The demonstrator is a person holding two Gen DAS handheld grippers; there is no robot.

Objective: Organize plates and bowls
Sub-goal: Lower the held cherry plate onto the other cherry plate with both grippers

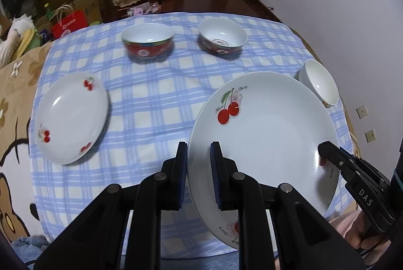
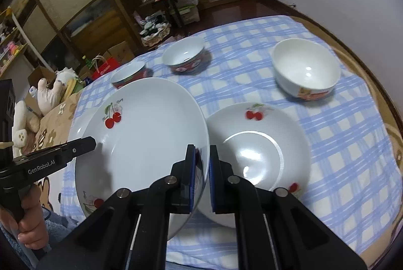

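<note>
Gripping opposite rims, both claws hold large plate (image 1: pixel 264 134)

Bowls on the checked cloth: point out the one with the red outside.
The red bowl, far left of the three. The patterned bowl beside it is darker outside; the white bowl at right is mostly plain.

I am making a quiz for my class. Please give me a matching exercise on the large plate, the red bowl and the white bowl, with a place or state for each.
Things:
1 large plate
2 red bowl
3 white bowl

Places or states:
a on the cloth, at its right side
b rim pinched by left gripper and right gripper
c on the cloth, left of the dark bowl

Pairs: 1-b, 2-c, 3-a
</note>
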